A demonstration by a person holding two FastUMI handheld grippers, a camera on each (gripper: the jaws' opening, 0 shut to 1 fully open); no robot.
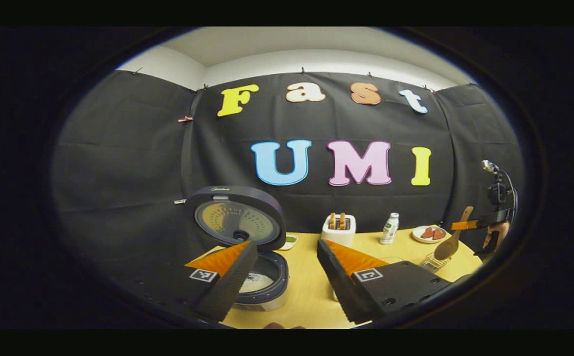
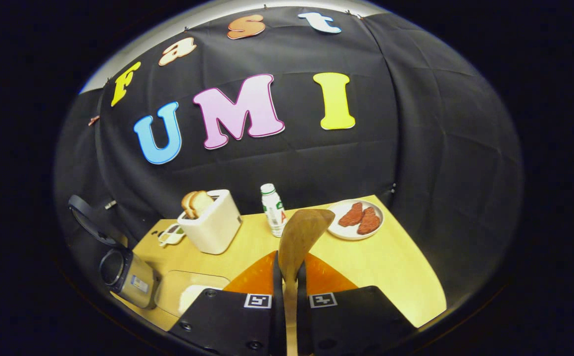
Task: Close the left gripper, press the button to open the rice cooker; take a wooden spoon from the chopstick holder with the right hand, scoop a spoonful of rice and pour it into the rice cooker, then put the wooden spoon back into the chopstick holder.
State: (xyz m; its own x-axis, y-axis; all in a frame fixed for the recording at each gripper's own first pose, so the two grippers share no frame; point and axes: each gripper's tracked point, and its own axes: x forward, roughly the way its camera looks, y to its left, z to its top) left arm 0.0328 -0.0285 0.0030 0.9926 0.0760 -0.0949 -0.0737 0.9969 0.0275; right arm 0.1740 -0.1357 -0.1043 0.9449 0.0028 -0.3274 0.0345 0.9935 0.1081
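The rice cooker stands open at the table's left, its round lid tilted up and white rice showing in the pot. My left gripper hangs open just right of and above the pot, nothing between its fingers. Farther right, my right gripper holds the wooden spoon above the wire chopstick holder. In the right gripper view the right gripper is shut on the spoon's handle, and the spoon bowl points forward over the table. The open cooker lies low on the left, a pale rice container beside it.
A white toaster with bread slices, a small bottle and a plate of red pieces line the back of the wooden table. A small dish sits near the toaster. Black cloth walls close the booth.
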